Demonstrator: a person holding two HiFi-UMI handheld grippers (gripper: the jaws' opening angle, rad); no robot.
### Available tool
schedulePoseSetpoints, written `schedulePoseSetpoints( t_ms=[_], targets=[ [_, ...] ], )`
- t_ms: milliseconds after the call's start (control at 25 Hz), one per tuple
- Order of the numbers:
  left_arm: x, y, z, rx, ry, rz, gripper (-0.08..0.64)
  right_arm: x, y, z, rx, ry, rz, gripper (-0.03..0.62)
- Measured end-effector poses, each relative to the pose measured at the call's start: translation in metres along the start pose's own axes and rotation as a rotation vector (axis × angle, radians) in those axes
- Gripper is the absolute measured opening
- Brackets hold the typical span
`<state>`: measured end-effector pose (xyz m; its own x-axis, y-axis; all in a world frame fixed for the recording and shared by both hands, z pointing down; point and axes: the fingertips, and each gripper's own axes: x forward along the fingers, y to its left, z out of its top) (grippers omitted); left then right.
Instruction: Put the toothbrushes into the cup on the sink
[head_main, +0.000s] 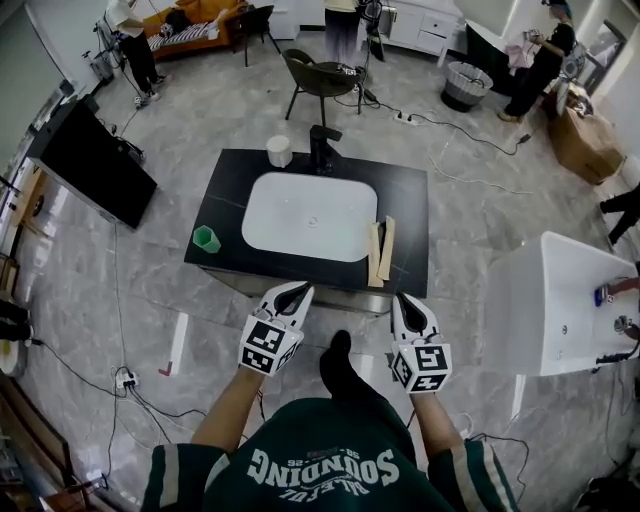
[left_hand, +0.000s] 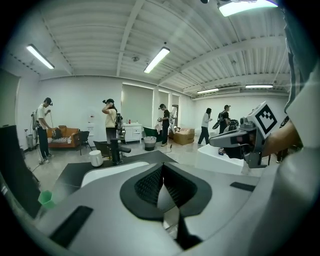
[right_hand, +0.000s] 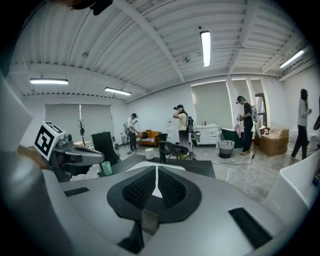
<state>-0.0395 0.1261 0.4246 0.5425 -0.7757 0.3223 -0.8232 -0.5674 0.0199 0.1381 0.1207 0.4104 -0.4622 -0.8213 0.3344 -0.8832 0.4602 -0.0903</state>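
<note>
Both tools are seen closed and empty: the left gripper (head_main: 299, 291) and the right gripper (head_main: 405, 299) are held with jaws together, nothing between them, just short of the front edge of the black counter (head_main: 408, 195). The two pale wooden toothbrushes (head_main: 380, 250) are laid side by side on the counter, just right of the white basin (head_main: 310, 215) and near the front edge; whether they touch cannot be told. A green cup (head_main: 206, 238) is stood at the basin's left, and a white cup (head_main: 279, 151) beside the black faucet (head_main: 322, 148), so the wrong cup could be chosen. As the jaws are closed, a toothbrush could be pushed off the front edge or into the basin if they are not opened before contact. Because the brushes lie flat and close together, both may be caught at once or one may be flicked aside. The light green cup could also be tipped by a brush entered at a slant.
</note>
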Motion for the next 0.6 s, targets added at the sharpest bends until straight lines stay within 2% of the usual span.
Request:
schedulePoseSetpoints(
  t_ms=[240, 600],
  targets=[
    [0.06, 0.045, 0.005, -0.05, 0.039, -0.005, 0.011, 0.068, -0.03, 0.027, -0.01, 0.016, 0.024, 0.043],
    [0.121, 0.072, 0.004, -0.043, 0.099, -0.087, 0.011, 0.122, -0.05, 0.039, 0.011, 0.051, 0.006, 0.043]
  ],
)
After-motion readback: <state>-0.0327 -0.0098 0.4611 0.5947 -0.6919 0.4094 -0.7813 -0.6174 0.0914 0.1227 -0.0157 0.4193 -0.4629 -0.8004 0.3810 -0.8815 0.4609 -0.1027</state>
